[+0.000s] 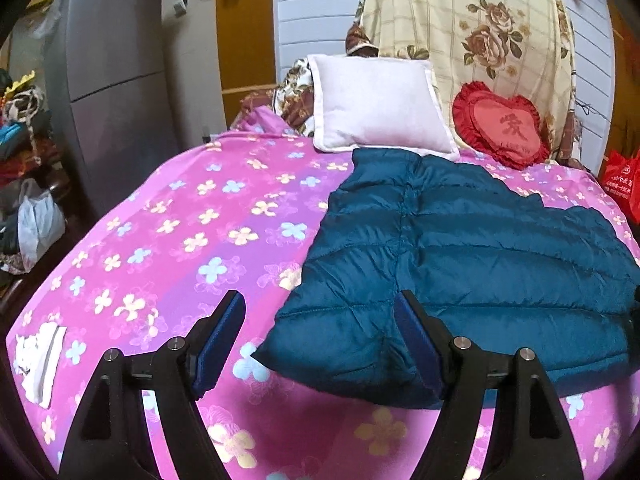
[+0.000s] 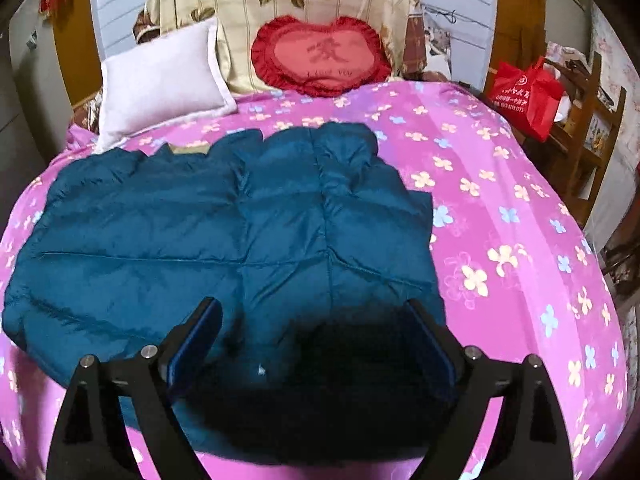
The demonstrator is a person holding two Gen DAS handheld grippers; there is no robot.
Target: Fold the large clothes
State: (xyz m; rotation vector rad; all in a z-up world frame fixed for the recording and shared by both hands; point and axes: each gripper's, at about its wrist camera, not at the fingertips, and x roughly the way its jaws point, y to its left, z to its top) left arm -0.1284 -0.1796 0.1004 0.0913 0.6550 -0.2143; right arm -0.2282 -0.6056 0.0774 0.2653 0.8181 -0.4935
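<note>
Left wrist view: puffy teal jacket point(image 1: 460, 248) lies flat; both grippers' fingers point(image 1: 228, 332) spread wide, empty.

A bed point(image 1: 168, 240) with a pink flowered sheet fills the room. At its head a white pillow point(image 1: 376, 108) and a red heart cushion point(image 2: 320, 56) lean against a cream rose-print cloth point(image 1: 480, 32). A grey fridge point(image 1: 116, 80) stands on one side; a red bag point(image 2: 528, 96) sits on a wooden shelf point(image 2: 592, 132) on the other.

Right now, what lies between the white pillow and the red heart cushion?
In the right wrist view, only the cream floral cloth hanging behind shows between white pillow and red heart cushion.
</note>
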